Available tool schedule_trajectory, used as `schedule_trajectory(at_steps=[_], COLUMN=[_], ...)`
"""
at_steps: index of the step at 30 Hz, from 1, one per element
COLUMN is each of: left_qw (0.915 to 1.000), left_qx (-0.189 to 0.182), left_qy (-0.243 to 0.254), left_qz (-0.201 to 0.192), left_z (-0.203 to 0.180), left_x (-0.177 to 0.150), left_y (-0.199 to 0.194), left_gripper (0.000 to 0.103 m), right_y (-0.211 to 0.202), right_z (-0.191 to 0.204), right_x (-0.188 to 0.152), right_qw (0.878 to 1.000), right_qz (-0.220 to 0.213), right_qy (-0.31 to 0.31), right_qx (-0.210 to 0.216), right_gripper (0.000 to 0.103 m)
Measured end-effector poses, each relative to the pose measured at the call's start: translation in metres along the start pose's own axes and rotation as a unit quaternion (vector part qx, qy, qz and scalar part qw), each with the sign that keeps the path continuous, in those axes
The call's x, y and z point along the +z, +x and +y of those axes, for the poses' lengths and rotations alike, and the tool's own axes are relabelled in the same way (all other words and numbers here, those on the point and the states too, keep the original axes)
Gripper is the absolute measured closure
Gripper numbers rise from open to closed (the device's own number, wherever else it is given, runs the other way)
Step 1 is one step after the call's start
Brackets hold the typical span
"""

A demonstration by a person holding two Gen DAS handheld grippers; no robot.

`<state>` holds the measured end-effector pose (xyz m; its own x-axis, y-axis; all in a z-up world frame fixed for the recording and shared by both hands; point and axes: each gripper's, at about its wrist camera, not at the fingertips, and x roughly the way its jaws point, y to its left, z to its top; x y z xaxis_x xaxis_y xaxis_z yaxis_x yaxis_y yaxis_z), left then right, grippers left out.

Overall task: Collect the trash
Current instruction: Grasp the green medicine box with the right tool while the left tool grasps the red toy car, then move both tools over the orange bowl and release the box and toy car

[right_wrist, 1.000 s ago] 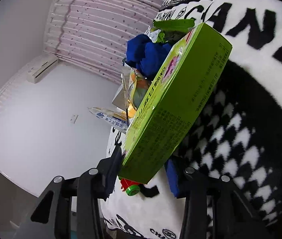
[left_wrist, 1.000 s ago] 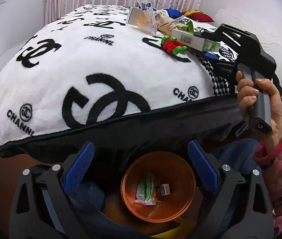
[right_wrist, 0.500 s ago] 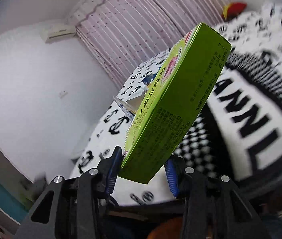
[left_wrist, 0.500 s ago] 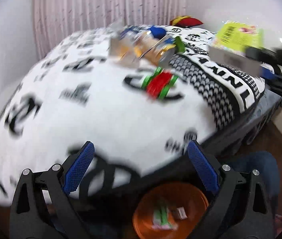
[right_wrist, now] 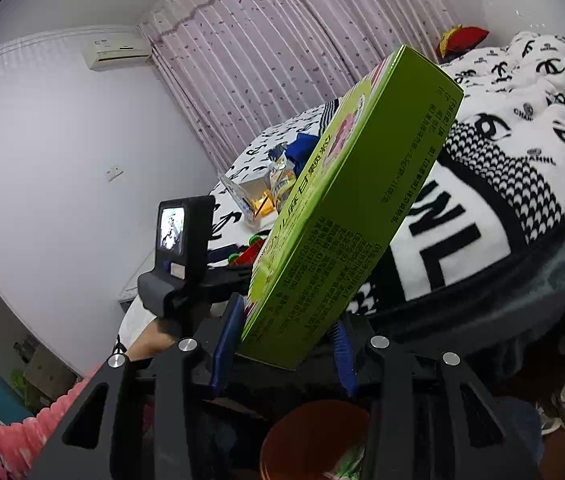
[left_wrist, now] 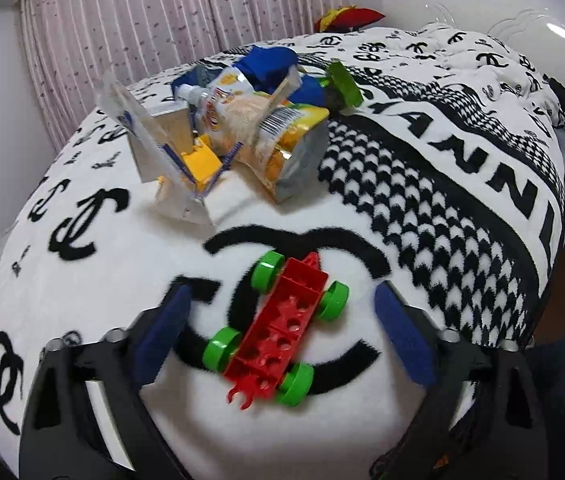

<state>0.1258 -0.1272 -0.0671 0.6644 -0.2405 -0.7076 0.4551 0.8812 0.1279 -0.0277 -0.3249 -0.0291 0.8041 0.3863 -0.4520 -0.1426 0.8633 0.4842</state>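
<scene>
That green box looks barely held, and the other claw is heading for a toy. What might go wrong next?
1. The right gripper pinches only the bottom corner of the long green cardboard box, which leans far out, so it may twist loose before reaching the orange bowl.
2. The left gripper, whose fingers have just been closing, straddles the red toy car base with green wheels. That looks like a toy, not trash.

A red toy car [left_wrist: 280, 330] with green wheels lies upside down on a white blanket [left_wrist: 94, 280] with black logos. Pink curtains [right_wrist: 266, 40] hang behind the bed. An air conditioner [right_wrist: 116, 51] sits high on the wall. A shoe [right_wrist: 560, 404] is on the floor.
</scene>
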Motion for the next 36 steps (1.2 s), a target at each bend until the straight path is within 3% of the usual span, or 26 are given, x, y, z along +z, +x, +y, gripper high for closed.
schedule_trajectory(at_steps=[1,3,16,20,25,31,36], left_qw=[1.0,0.9999,0.9992,0.9991,0.9986,0.9934,0.9854], left_qx=[-0.009,-0.013,-0.022,-0.021,-0.047,-0.109,-0.141], left_qy=[-0.001,-0.003,-0.026,-0.035,-0.022,-0.019,-0.036], left_qz=[0.003,0.0,-0.019,-0.014,-0.01,0.029,0.089], left_z=[0.001,-0.001,0.004,0.003,-0.006,-0.016,-0.018], left_x=[-0.001,-0.004,-0.017,-0.037,-0.069,-0.118,-0.162], left_y=[0.0,-0.005,-0.061,-0.09,-0.118,-0.131,-0.117], left_gripper=[0.051,0.066,0.066,0.066,0.066,0.066,0.066], right_y=[0.0,0.001,0.008,0.009,0.01,0.014,0.023], right_z=[0.0,0.0,0.001,0.004,0.01,0.026,0.038], right_x=[-0.002,-0.005,-0.009,-0.013,-0.02,-0.041,-0.068], right_qw=[1.0,1.0,1.0,0.999,0.998,0.992,0.983], right_qz=[0.002,0.003,0.012,0.02,0.038,0.077,0.125], right_qy=[-0.001,-0.006,-0.012,-0.022,-0.043,-0.091,-0.129], right_qx=[0.0,-0.003,-0.008,-0.016,-0.023,-0.033,-0.038], right_gripper=[0.061,0.061,0.061,0.061,0.061,0.061,0.061])
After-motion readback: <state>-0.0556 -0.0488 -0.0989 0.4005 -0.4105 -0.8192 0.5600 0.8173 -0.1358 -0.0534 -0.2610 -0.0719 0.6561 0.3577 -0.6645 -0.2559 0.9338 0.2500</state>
